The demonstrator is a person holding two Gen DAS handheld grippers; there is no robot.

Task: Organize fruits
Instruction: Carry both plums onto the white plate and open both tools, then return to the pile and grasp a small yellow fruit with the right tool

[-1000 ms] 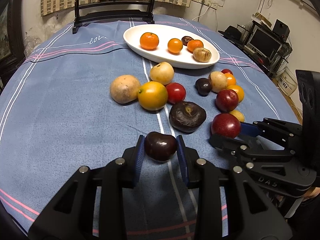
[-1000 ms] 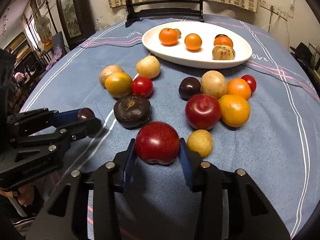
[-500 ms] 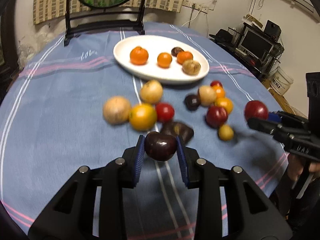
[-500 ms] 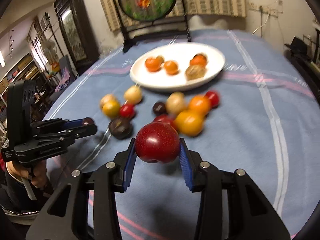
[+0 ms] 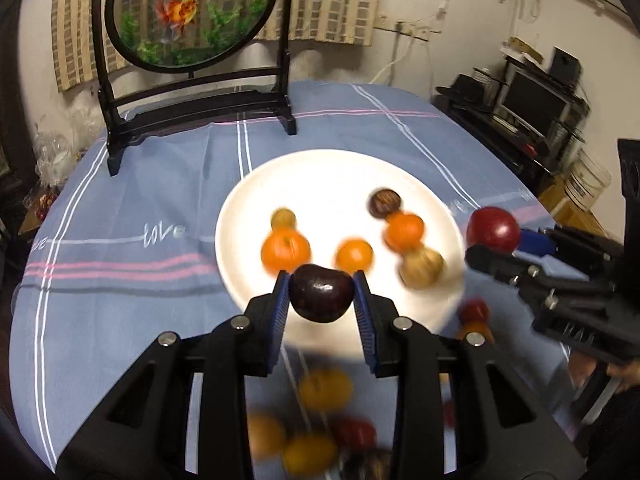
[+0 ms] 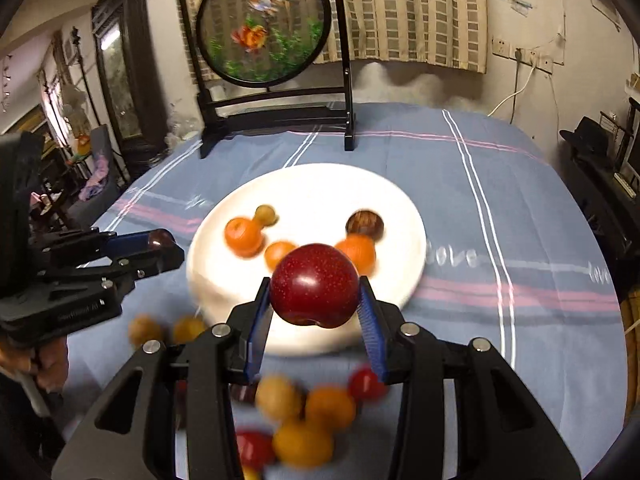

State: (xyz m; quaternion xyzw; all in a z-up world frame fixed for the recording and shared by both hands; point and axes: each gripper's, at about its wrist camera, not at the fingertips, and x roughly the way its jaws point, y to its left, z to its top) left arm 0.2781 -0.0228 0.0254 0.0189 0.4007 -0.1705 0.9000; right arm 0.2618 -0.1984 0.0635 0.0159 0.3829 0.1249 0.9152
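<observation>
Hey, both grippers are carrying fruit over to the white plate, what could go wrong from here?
1. The plate already holds loose round fruit; a dropped dark plum could knock an orange rolling.
2. The red plum is held only at its sides and might slip out.
3. The left gripper and right gripper converge and could collide.

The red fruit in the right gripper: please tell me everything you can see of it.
The red fruit is round, glossy and deep red with fine pale speckles, its skin unbroken where visible. It is clamped between the blue pads of the right gripper, off the cloth, in front of the white plate. Only the pads touch it.
</observation>
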